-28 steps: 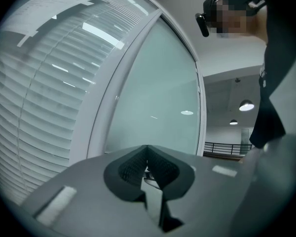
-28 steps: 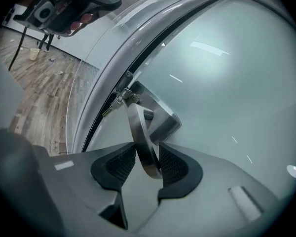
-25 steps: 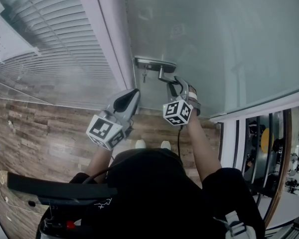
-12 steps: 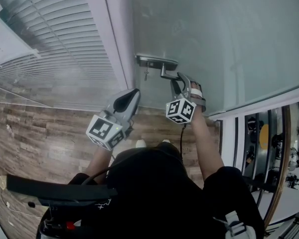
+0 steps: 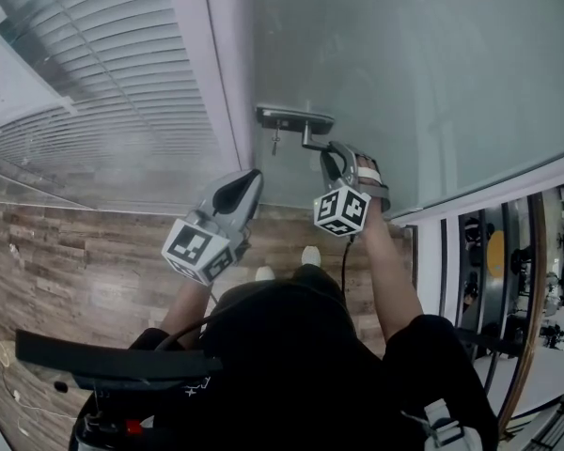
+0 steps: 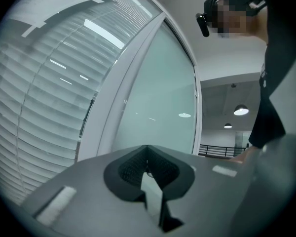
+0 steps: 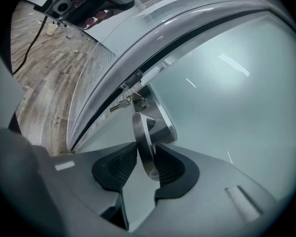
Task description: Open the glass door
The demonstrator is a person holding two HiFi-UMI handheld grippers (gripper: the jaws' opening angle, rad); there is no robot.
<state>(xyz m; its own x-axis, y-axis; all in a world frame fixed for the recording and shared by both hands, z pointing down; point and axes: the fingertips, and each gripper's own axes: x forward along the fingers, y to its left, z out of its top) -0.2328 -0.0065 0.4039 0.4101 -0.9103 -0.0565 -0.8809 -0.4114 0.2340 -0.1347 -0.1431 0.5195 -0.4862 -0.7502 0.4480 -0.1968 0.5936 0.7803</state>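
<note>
The frosted glass door has a metal lock plate with a lever handle below it. Keys hang from the plate's left end. My right gripper reaches up to the lever. In the right gripper view the lever stands between the dark pads. The right gripper is closing on it, and both pads touch its sides. My left gripper hangs lower left of the handle, shut and holding nothing. The left gripper faces the door frame and glass.
A white door frame separates the door from a window with horizontal blinds on the left. Wood-pattern floor lies below. A second glass panel and a corridor show at the right. The person's feet stand close to the door.
My right gripper has rolled slightly on the lever and shifted a little to the right. One foot has stepped nearer the door. The left gripper has stayed in place.
</note>
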